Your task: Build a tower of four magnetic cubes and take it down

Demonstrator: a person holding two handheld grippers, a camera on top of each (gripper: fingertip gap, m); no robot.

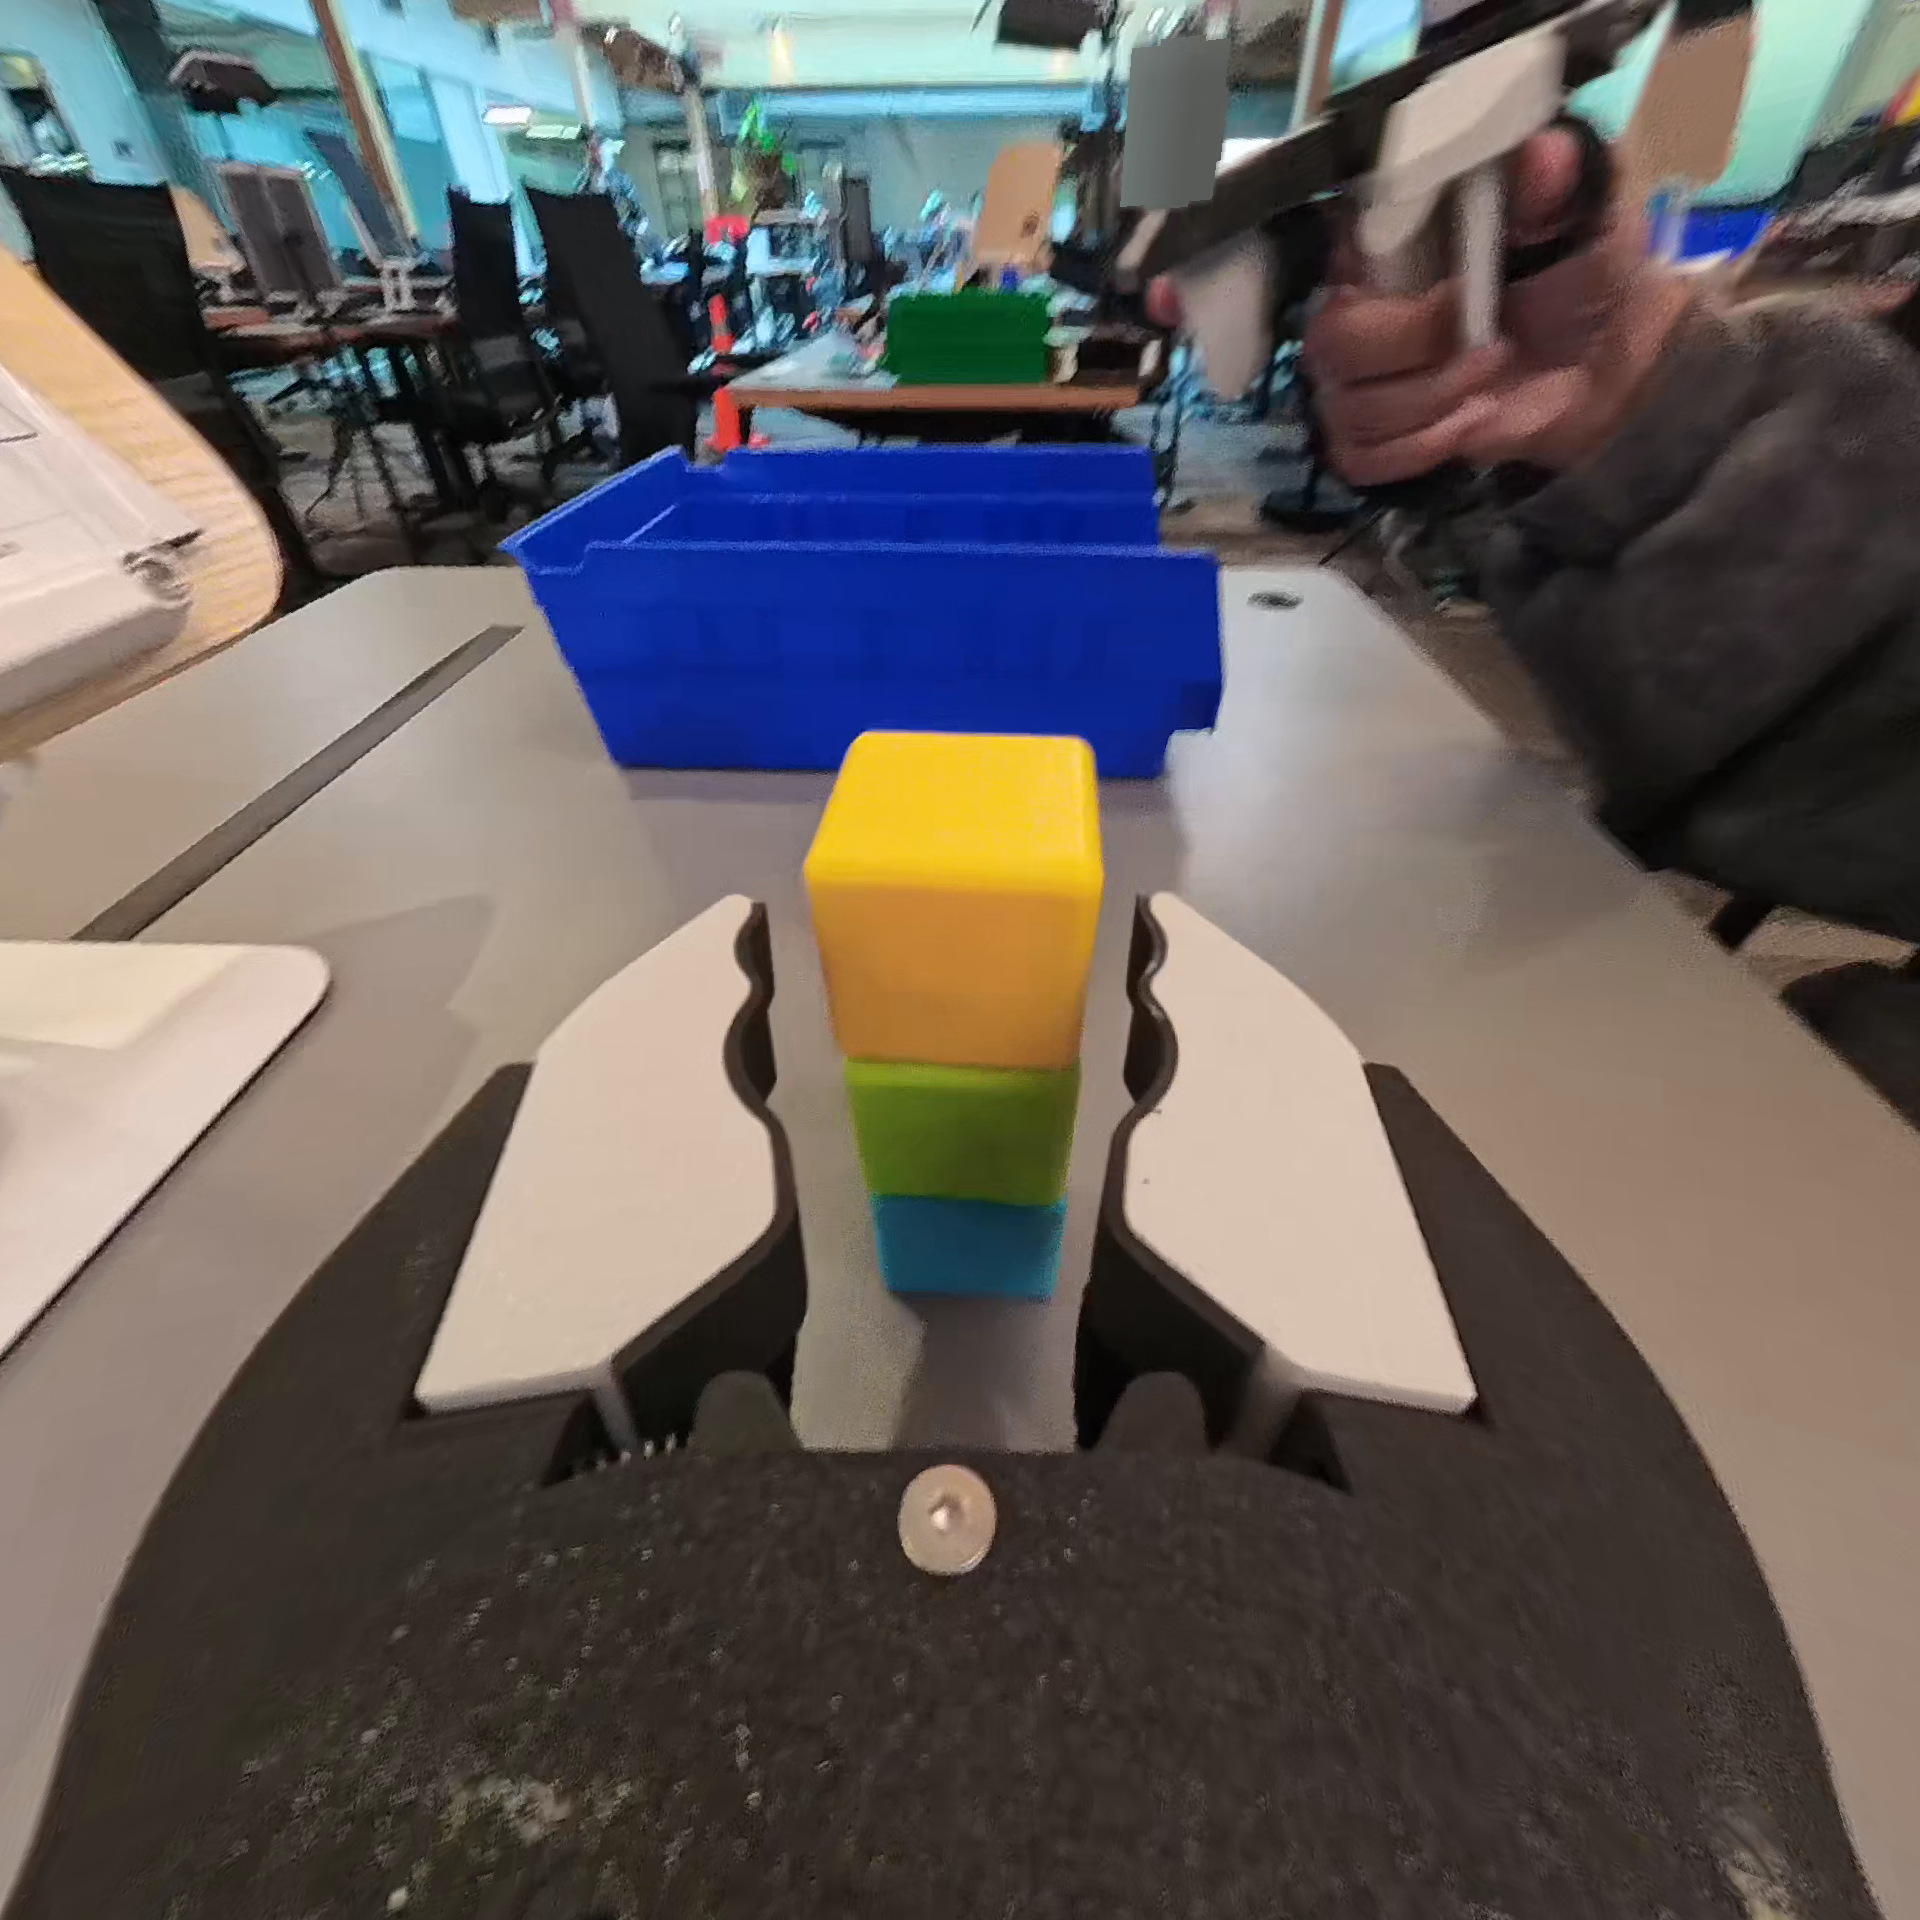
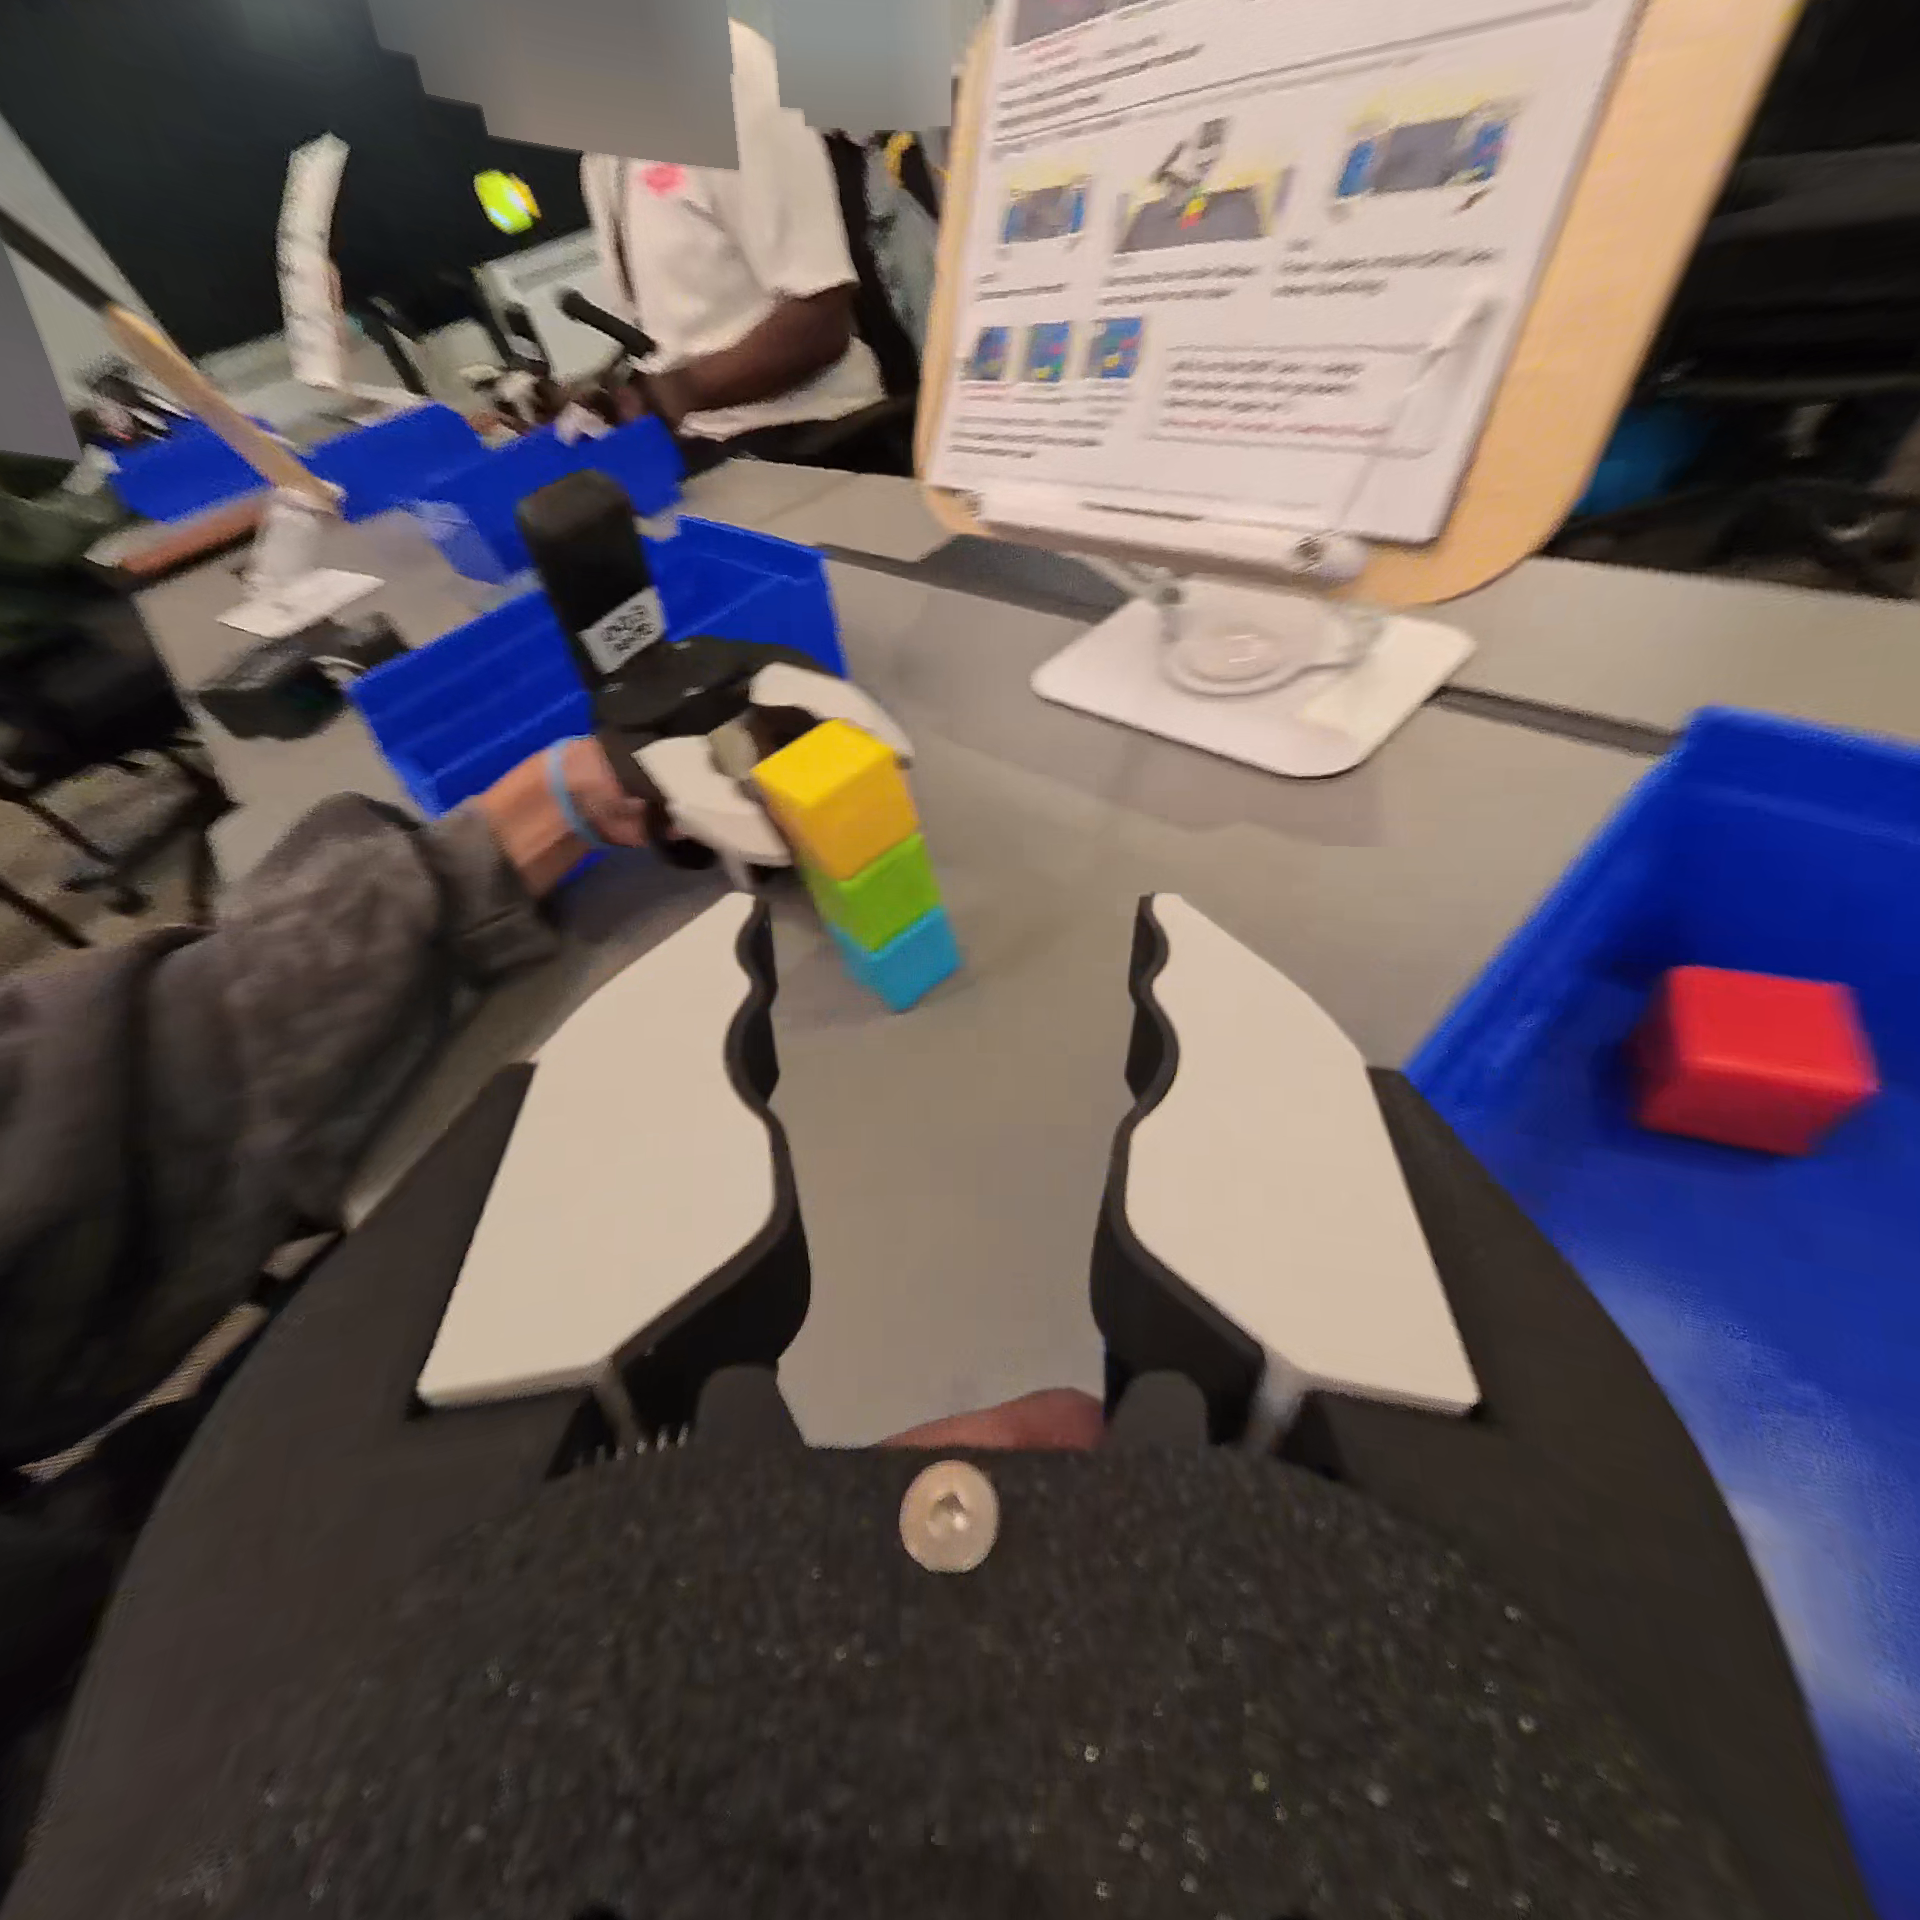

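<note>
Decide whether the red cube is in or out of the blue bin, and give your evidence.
In. The red cube lies on the floor of the blue bin, apart from the three-cube stack.

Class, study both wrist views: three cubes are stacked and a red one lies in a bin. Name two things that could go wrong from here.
1. The left gripper is open around the yellow cube; a crooked move could topple the stack, since the green cube and blue cube look slightly offset.
2. The red cube lies near the bin wall, so the open right gripper may have trouble reaching it.

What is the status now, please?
Both tongs open, left tongs around the yellow cube. Tower three high. Red cube in bin. Nothing blocks.
</note>
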